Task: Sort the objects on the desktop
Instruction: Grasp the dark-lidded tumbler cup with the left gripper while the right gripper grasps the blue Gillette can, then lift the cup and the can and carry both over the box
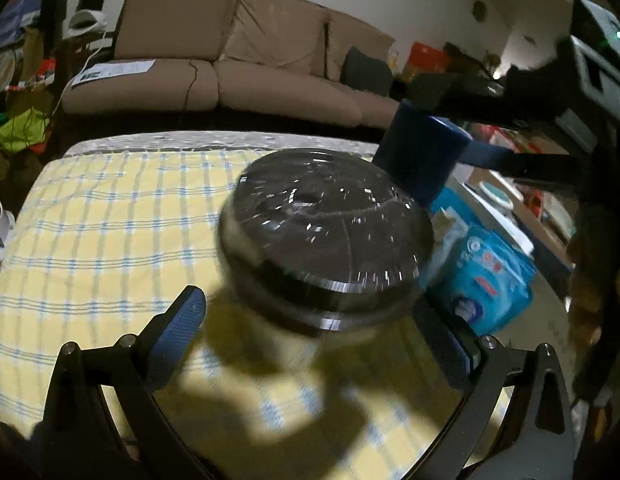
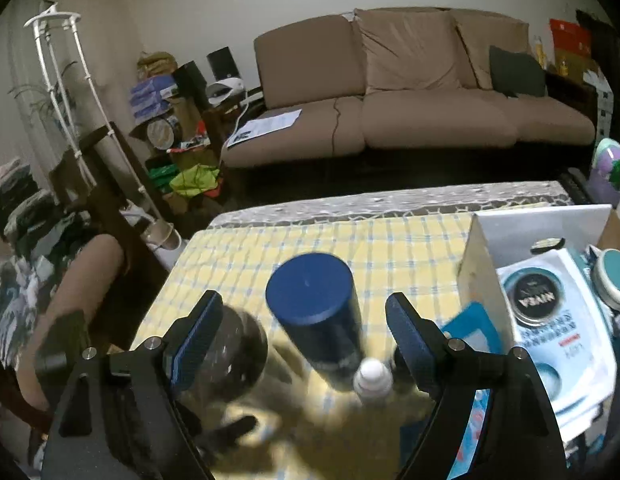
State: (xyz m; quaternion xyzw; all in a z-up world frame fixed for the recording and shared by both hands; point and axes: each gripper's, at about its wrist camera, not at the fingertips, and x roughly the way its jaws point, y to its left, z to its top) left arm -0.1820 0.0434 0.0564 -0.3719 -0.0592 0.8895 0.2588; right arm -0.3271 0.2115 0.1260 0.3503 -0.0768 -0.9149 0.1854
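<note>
The left gripper [image 1: 310, 344], spread and empty, has the dark-lidded jar [image 1: 325, 236] at 12 o'clock just ahead on the checked surface [image 1: 110, 216]. The right gripper [image 2: 304, 344], also spread, has the upright blue can [image 2: 315, 312] between its fingers at 12 o'clock, not pinched. At 3 o'clock a box [image 2: 481, 256] holds a tin [image 2: 531, 294] reading "NIVEA" upside down.

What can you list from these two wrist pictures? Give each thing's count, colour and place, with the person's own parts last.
Jar: one, dark domed lid, on the checked cloth ahead of the left tool.
Can: one, blue, upright between the right tool's open fingers.
Small bottle: one, white cap, beside the can.
Box: one, white, right side, holding tins.
Packet: one, light blue, right of the jar.
Tablecloth: one, yellow checked.
Sofa: one, tan, behind.
Left tool: open.
Right tool: open.
</note>
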